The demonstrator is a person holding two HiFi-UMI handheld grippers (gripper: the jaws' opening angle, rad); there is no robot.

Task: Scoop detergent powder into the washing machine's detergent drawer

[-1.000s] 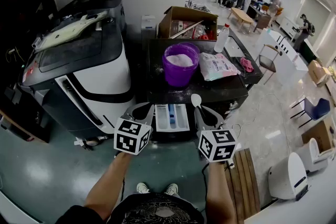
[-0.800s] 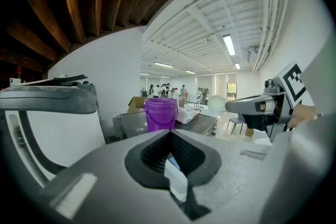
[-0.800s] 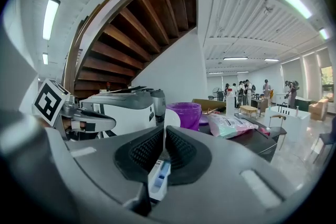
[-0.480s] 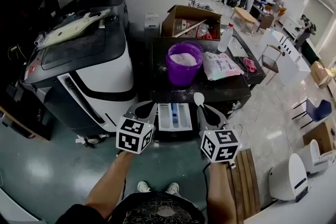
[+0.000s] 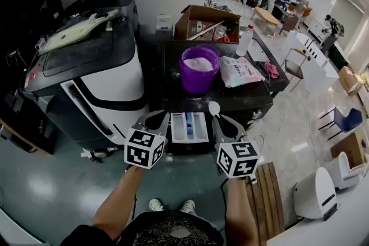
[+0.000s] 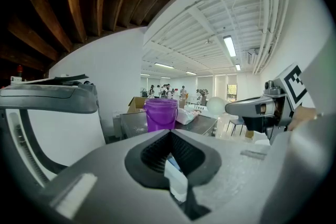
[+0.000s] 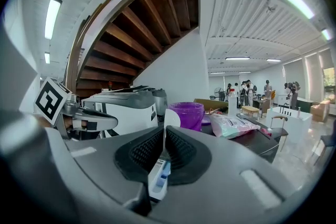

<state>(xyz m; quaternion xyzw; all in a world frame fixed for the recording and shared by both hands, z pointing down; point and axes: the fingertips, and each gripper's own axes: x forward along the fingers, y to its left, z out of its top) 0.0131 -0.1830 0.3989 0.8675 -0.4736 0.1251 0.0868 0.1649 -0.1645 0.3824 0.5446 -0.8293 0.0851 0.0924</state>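
Right gripper (image 7: 163, 132): jaws closed on the thin handle of a white plastic scoop (image 7: 171, 118). Its bowl stood up just past the tips. From the head view the bowl (image 5: 214, 108) hung over the worktop's near edge, right of centre. I could not tell whether it carried any powder.

Left gripper (image 6: 169, 132): jaws together, nothing between them. It was held level beside the right one, off the near-left side.

- Detergent drawer (image 5: 189, 127): pulled out below the near edge of the black worktop (image 5: 230, 99), between my two grippers. White compartments and a blue insert showed.
- Purple bucket (image 5: 196, 84): in the middle of the worktop, well back from the near edge, with white detergent powder (image 5: 198, 65) inside.
- Detergent bag (image 5: 239, 72): lying toward the right edge.
- Cardboard box (image 5: 204, 20): at the far edge.

Handling, my judgement:
- The scoop looked light and stiff, but the handle is narrow and could swivel in the pads under load, so mid-handle seemed the best place to hold it.
- The powder is loose and would slide off at any tilt, so the bowl should stay level from bucket to drawer.
- The drawer's compartments are narrow, so the scoop should tip low, close over the compartment.
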